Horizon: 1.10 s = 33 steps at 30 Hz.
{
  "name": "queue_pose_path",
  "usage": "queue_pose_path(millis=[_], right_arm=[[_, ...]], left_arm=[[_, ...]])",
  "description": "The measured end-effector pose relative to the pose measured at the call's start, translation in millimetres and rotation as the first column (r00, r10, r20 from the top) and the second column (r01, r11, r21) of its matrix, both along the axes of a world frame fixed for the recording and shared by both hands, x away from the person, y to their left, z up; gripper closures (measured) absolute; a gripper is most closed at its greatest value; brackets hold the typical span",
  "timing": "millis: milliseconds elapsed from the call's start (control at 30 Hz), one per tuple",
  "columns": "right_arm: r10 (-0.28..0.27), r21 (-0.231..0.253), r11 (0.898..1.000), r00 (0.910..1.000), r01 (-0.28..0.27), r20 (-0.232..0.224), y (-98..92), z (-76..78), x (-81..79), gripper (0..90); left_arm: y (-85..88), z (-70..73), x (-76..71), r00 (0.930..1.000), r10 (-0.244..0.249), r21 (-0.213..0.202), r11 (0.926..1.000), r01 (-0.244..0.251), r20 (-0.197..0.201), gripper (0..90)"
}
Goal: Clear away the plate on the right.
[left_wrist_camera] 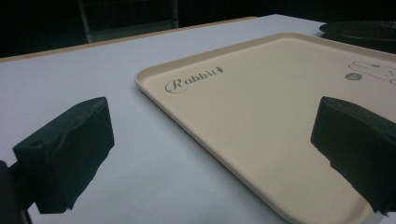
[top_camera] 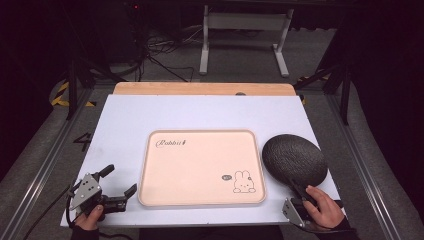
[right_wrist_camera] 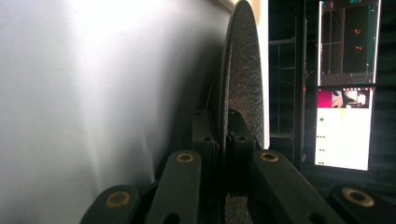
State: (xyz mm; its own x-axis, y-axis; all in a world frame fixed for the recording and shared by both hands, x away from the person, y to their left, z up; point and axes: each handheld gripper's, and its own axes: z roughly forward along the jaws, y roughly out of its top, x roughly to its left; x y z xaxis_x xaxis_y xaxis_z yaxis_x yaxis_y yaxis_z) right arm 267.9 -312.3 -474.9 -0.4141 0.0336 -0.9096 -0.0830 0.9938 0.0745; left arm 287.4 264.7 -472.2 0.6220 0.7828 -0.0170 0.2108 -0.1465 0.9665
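A beige tray [top_camera: 200, 150] with "Rabbit" lettering and a bunny drawing lies in the middle of the white table; the left gripper view shows its near corner [left_wrist_camera: 261, 116]. A round black speckled plate [top_camera: 294, 159] sits at the tray's right side, over the table's right edge. My right gripper [top_camera: 300, 192] is shut on the plate's near rim, and the right gripper view shows the plate [right_wrist_camera: 243, 84] edge-on between the jaws [right_wrist_camera: 223, 140]. My left gripper [top_camera: 120, 182] stands open just left of the tray's front left corner, holding nothing [left_wrist_camera: 210, 154].
The white table surface [top_camera: 165, 112] has a wooden strip [top_camera: 200, 88] along its far edge. Metal frame legs and cables stand on the floor behind it. A lit screen [right_wrist_camera: 343, 84] shows off to one side in the right gripper view.
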Motion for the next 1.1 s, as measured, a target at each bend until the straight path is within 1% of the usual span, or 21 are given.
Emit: queue_pose_path(millis=[67, 133, 267, 333, 500, 567, 733, 967, 1000, 1100], right_arm=[[-0.013, 0.018, 1.000, 0.9999, 0.013, -0.007, 0.4, 3.7, 0.5, 86.5], [-0.017, 0.021, 1.000, 0.9998, 0.018, -0.012, 1.0, 5.5, 0.9, 86.4], [-0.017, 0.008, 1.000, 0.9995, 0.017, -0.028, 2.5, 8.5, 2.1, 86.5], [-0.018, 0.015, 1.000, 0.9991, 0.019, -0.038, 2.5, 11.6, 3.2, 86.6], [-0.020, -0.001, 1.000, 0.9980, 0.020, -0.061, 3.0, 17.3, 4.2, 86.5], [-0.017, 0.002, 1.000, 0.9975, 0.017, -0.068, 3.4, 20.3, 4.1, 86.4], [-0.008, 0.005, 1.000, 0.9981, 0.009, -0.061, 5.9, 24.9, 3.0, 86.4], [0.017, 0.002, 1.000, 0.9992, -0.017, -0.036, 11.9, 40.4, 1.3, 86.3], [0.016, 0.008, 1.000, 0.9993, -0.016, -0.034, 12.7, 41.5, 1.2, 86.4], [0.022, 0.003, 1.000, 0.9992, -0.022, -0.032, 15.4, 46.4, 1.3, 86.4]], left_arm=[[0.1, 0.0, 0.1, 1.0000, 0.001, -0.001, 1.0000, -0.001, -0.001, 0.1], [0.1, 0.0, 0.0, 1.0000, 0.001, -0.001, 1.0000, -0.001, 0.000, 0.1], [0.2, 0.0, 0.1, 1.0000, 0.001, -0.001, 1.0000, -0.001, 0.000, 0.1], [0.3, 0.0, 0.0, 1.0000, 0.002, -0.003, 1.0000, -0.002, 0.000, 0.1], [0.3, -0.1, 0.0, 1.0000, 0.004, -0.005, 1.0000, -0.004, 0.001, 0.1], [0.4, 0.0, 0.0, 1.0000, 0.003, -0.004, 1.0000, -0.003, 0.000, 0.1], [0.3, 0.0, 0.0, 1.0000, 0.004, -0.004, 1.0000, -0.004, 0.000, 0.1], [0.4, 0.0, 0.3, 1.0000, 0.002, -0.003, 1.0000, -0.002, -0.002, 0.1], [0.3, 0.0, 0.3, 1.0000, 0.001, -0.003, 1.0000, -0.001, -0.002, 0.1], [0.3, 0.0, 0.3, 1.0000, 0.001, -0.003, 1.0000, -0.001, -0.002, 0.1]])
